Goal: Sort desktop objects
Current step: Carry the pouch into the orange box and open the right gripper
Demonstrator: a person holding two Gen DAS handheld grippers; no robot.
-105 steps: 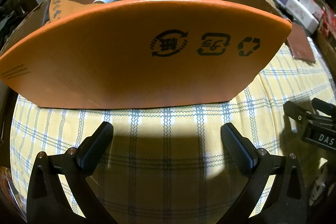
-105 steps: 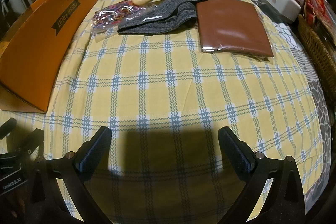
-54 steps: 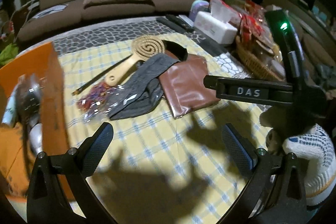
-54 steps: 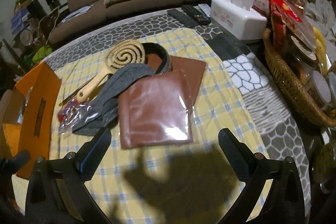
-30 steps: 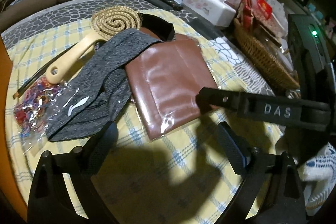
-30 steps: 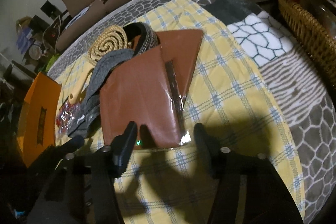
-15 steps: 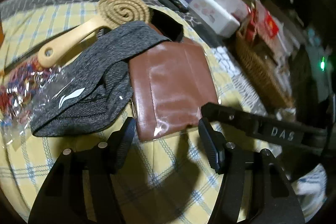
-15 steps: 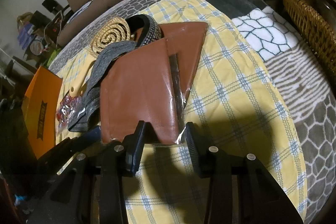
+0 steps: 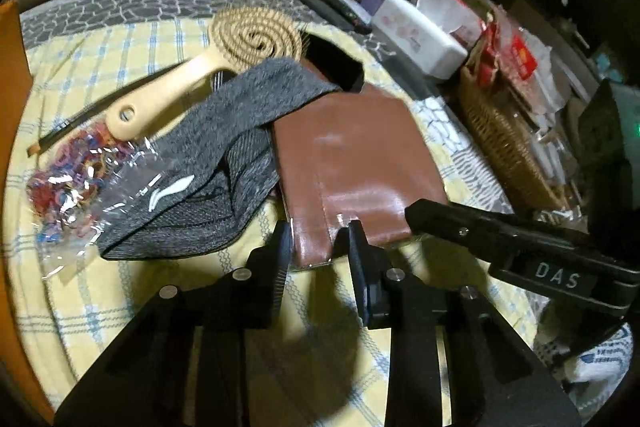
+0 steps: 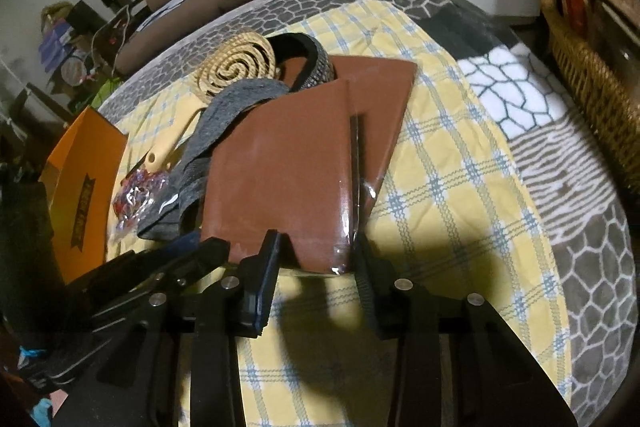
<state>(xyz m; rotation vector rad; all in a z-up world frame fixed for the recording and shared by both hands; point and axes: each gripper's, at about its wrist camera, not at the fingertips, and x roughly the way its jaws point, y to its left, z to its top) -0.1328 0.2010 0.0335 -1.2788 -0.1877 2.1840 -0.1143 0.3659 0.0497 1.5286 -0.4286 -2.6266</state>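
Yellow plaid cloth (image 10: 452, 163) covers the table, and at its left edge stands an orange cardboard box (image 10: 86, 183), the likely place for sorted items. Next in size is the brown leather-look pouch in clear wrap (image 9: 352, 163), which lies flat near the middle of the cloth with a second brown sheet (image 10: 384, 95) under its far right side; its long axis runs away from the person, so its short near edge faces both tools. A grey knit headband (image 9: 224, 143) overlaps the pouch's left side, a pale wooden spiral hairbrush (image 9: 224, 55) rests behind that, and a small bag of coloured hair ties (image 9: 76, 179) sits furthest left. Both tools meet the pouch at that near edge. The left gripper (image 9: 318, 247) has its jaws narrowed to a small gap around the near left corner, and the right gripper (image 10: 316, 259) straddles the near right part of the same edge with a somewhat wider gap. Whether either pair of pads is actually pressing the wrap cannot be told from these views. Neither hand is clearly nearer. I judge the coming move to be a two-handed lift, then a carry leftward to the box, clear of the headband.
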